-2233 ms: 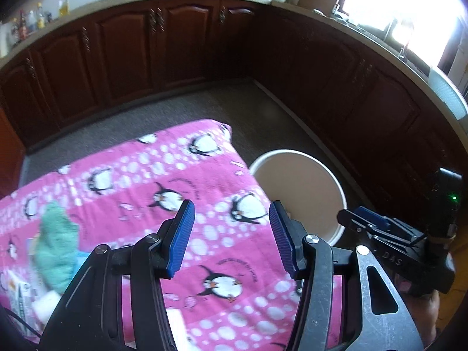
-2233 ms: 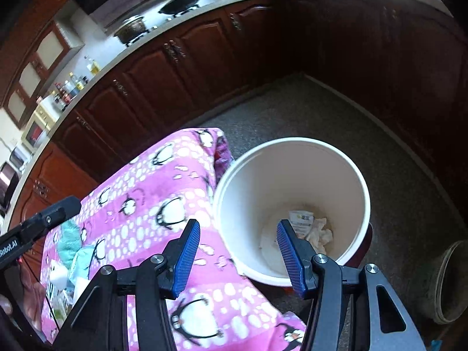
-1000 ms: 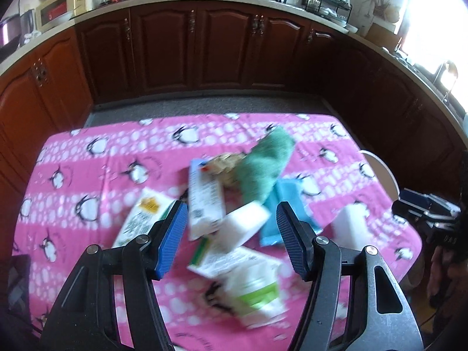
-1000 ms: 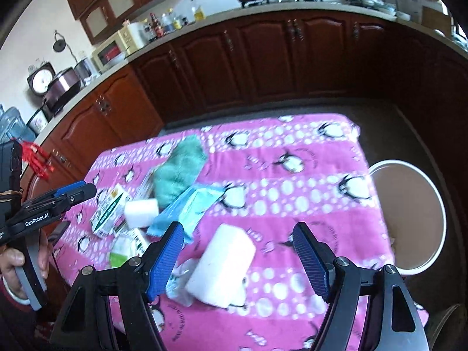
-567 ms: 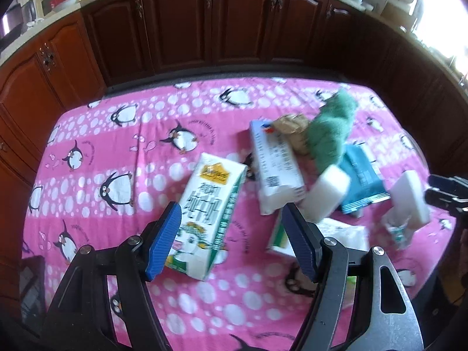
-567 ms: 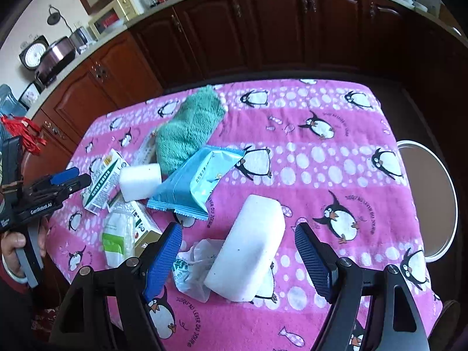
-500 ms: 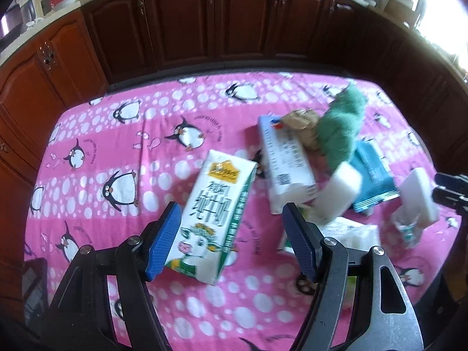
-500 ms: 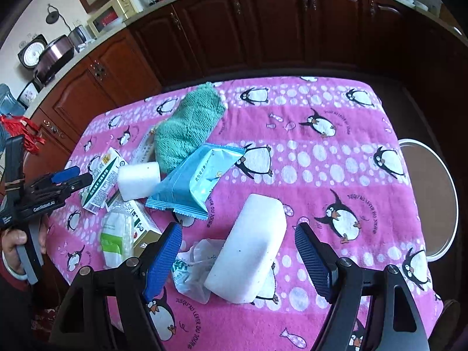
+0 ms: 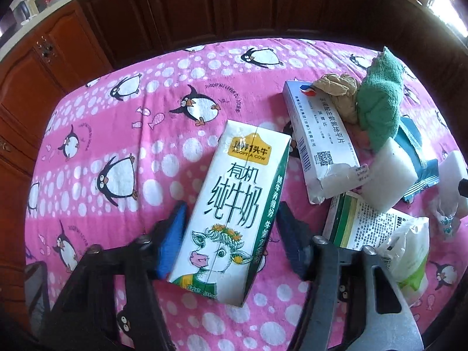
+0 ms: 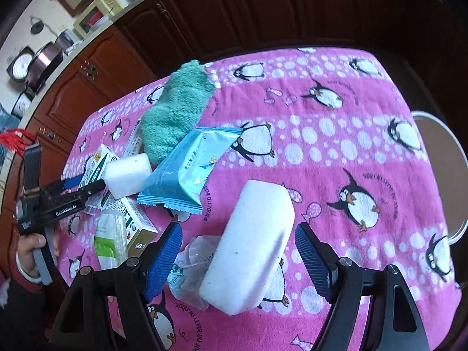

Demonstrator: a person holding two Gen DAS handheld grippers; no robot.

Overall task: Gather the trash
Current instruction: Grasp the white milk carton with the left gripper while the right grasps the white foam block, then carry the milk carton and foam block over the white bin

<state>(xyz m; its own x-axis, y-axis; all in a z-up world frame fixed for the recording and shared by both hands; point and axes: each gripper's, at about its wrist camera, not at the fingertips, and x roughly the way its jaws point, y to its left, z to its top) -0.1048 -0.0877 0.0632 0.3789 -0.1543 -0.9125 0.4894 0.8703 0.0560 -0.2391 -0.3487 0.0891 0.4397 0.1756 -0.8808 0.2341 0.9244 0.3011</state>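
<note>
The milk carton point(image 9: 231, 210) is being straddled by the left claw point(image 9: 229, 241) on the pink penguin-print table point(image 9: 122, 134), its 2 fingers spread apart on either side. The white foam block point(image 10: 251, 242), lying beside a crumpled plastic wrapper point(image 10: 191, 266), is being framed by the right claw point(image 10: 238, 259), likewise spread wide

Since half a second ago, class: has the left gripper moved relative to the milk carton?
Yes. The left gripper has closed in, its open fingers now straddling the milk carton.
</note>
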